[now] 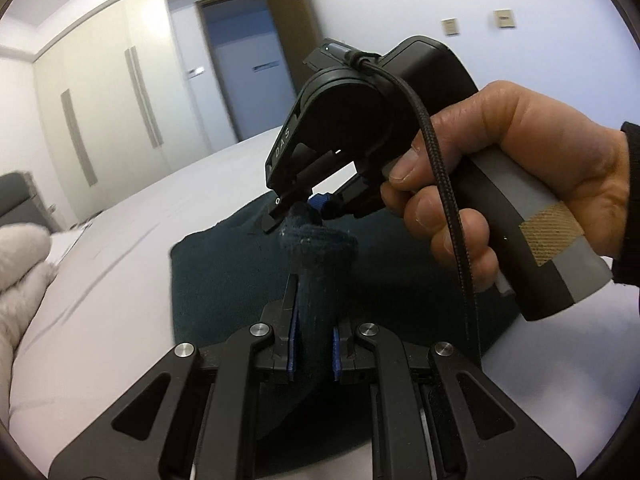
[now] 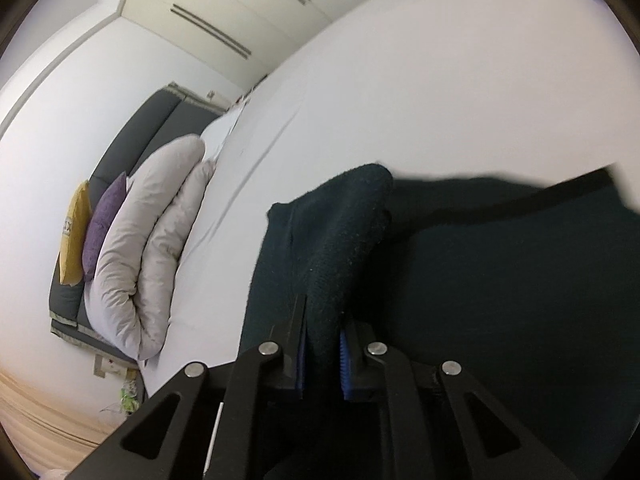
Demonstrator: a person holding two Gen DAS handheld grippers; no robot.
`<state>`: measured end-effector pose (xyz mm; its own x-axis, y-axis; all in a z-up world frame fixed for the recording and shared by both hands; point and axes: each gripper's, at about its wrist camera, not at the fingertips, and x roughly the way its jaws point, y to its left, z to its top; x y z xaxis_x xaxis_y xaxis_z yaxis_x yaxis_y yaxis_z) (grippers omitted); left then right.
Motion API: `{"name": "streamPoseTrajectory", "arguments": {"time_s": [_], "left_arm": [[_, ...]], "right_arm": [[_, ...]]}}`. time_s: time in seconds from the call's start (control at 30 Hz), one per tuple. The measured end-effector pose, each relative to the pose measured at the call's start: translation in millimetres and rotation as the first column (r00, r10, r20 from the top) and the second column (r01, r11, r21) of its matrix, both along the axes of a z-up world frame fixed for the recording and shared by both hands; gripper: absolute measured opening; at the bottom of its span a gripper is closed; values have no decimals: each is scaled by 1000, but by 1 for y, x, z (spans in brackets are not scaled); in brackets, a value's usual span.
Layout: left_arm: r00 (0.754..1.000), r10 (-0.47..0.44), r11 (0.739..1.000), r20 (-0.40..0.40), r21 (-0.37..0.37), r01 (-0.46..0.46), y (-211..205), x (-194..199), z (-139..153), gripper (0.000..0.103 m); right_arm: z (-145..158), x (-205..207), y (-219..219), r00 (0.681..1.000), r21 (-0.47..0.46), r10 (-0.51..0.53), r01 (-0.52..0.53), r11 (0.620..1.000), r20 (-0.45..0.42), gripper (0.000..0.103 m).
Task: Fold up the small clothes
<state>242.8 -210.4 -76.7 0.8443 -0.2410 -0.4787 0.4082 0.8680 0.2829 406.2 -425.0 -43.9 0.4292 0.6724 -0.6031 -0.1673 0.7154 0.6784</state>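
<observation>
A dark teal knitted garment (image 1: 224,280) lies on the white bed (image 1: 120,240). My left gripper (image 1: 314,340) is shut on a raised fold of it, pinched between the blue pads (image 1: 291,344). My right gripper (image 1: 298,210), held in a hand (image 1: 520,184), is shut on the far end of the same fold, just ahead of the left one. In the right wrist view my right gripper (image 2: 323,356) is shut on a bunched ridge of the garment (image 2: 500,288), which spreads right over the bed (image 2: 440,80).
A folded pale grey duvet (image 2: 148,256) lies at the head of the bed, with purple (image 2: 102,228) and yellow (image 2: 74,236) cushions against a dark headboard (image 2: 132,148). Cream wardrobes (image 1: 100,100) and an open door (image 1: 248,68) stand beyond the bed.
</observation>
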Motion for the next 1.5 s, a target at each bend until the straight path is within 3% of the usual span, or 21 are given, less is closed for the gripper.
{"name": "streamPoseTrajectory", "arguments": {"time_s": [0.2, 0.4, 0.63, 0.73, 0.77, 0.87, 0.93, 0.97, 1.07, 1.17, 1.23, 1.3, 1.33, 1.43, 1.5], "left_arm": [[994, -103, 995, -25, -4, 103, -60, 1, 2, 11], [984, -166, 986, -58, -6, 166, -95, -8, -11, 11], [974, -167, 986, -154, -9, 168, -90, 11, -31, 12], [964, -177, 984, -199, -28, 175, -74, 11, -27, 14], [955, -190, 982, -229, -47, 184, -64, 7, -25, 16], [932, -234, 972, -278, -91, 217, -27, -11, -23, 30], [935, -232, 972, -270, -109, 209, -8, -25, -21, 67], [943, -221, 973, -247, -128, 194, 4, -24, -15, 72], [969, -156, 979, -193, -160, 126, 38, -5, -1, 74], [981, -52, 986, -189, -164, 21, 55, 34, 9, 74], [979, -12, 986, -203, -163, -21, 63, 56, 13, 74], [975, 3, 988, -223, -149, -38, 64, 67, 11, 74], [974, 8, 988, -228, -145, -42, 41, 81, 16, 74], [970, 27, 990, -241, -129, -59, 35, 98, 0, 74], [964, 45, 993, -263, -97, -73, 31, 102, -14, 73]], "right_arm": [[3, -14, -78, 997, -23, -80, 80, 996, 18, 14], [-5, -25, -129, 991, -45, -136, 136, 990, 8, 14], [-34, -29, -148, 981, -68, -186, 183, 981, -44, 14], [-45, -33, -153, 975, -33, -209, 207, 978, -81, 20], [-44, -36, -154, 972, -23, -223, 222, 975, -78, 33], [-41, -50, -158, 968, -5, -239, 239, 971, -76, 43], [-36, -66, -160, 967, -1, -248, 248, 969, -61, 50], [-33, -73, -159, 967, 7, -248, 248, 969, -55, 55], [-32, -102, -154, 968, -6, -247, 247, 969, -46, 58], [-34, -118, -147, 965, -75, -256, 251, 965, -54, 56], [-33, -129, -141, 963, -140, -264, 255, 957, -49, 47], [-30, -139, -141, 961, -130, -272, 264, 956, -49, 45], [-28, -143, -142, 959, -126, -279, 271, 954, -44, 43], [-27, -146, -137, 963, -167, -270, 263, 950, -21, 18], [-29, -145, -135, 960, -182, -279, 270, 946, -26, 14]]}}
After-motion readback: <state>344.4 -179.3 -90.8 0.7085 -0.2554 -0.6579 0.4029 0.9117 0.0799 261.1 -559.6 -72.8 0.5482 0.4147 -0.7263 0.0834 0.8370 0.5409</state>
